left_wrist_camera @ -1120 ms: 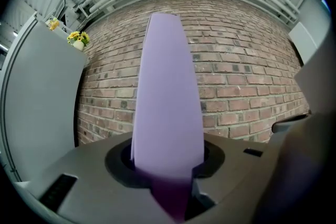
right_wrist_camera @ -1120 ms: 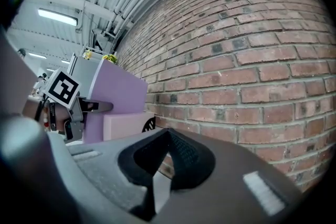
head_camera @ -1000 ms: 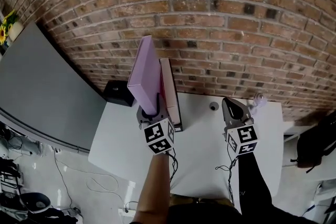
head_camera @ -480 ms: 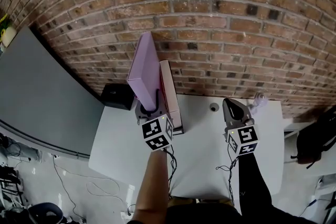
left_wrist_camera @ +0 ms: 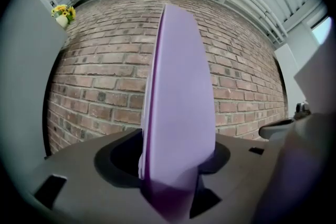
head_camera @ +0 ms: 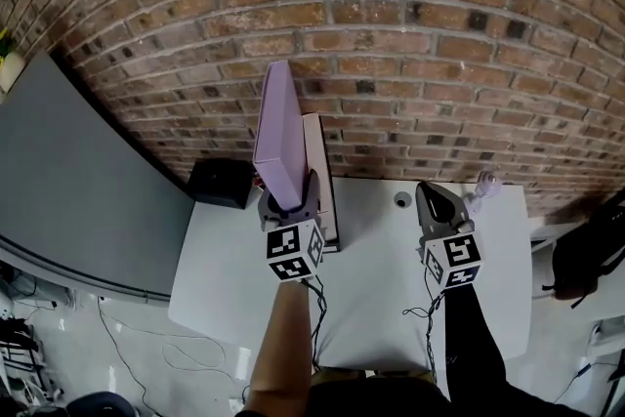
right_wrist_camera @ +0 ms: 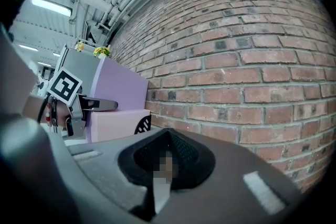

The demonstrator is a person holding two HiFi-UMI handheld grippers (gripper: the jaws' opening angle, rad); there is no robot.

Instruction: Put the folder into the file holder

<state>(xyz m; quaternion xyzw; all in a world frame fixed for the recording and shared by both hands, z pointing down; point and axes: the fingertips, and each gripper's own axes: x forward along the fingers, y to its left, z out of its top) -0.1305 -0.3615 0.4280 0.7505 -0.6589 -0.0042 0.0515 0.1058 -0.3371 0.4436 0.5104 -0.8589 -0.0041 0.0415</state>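
Observation:
A tall lilac folder [head_camera: 278, 127] stands on edge at the back of the white table [head_camera: 391, 298], tight against the left side of the pale pink file holder [head_camera: 320, 181]. Whether its lower edge sits inside the holder I cannot tell. My left gripper [head_camera: 290, 195] straddles the folder's near lower corner; its jaws have just been opening and stand apart from the folder [left_wrist_camera: 178, 102], which fills the left gripper view. My right gripper [head_camera: 435, 200] hovers level over the table's right half, shut and empty. In the right gripper view the folder [right_wrist_camera: 118, 89] rises above the holder [right_wrist_camera: 113, 123].
A brick wall [head_camera: 439, 63] runs right behind the table. A black box [head_camera: 221, 181] sits at the back left corner, a small round object [head_camera: 402, 199] and a clear item [head_camera: 485, 183] at the back right. A dark bag [head_camera: 586, 259] lies right of the table.
The left gripper and folder have shifted a little right, closer to the file holder, and the folder stands straighter. Its jaws now look wider around the folder. The right gripper has stayed put.

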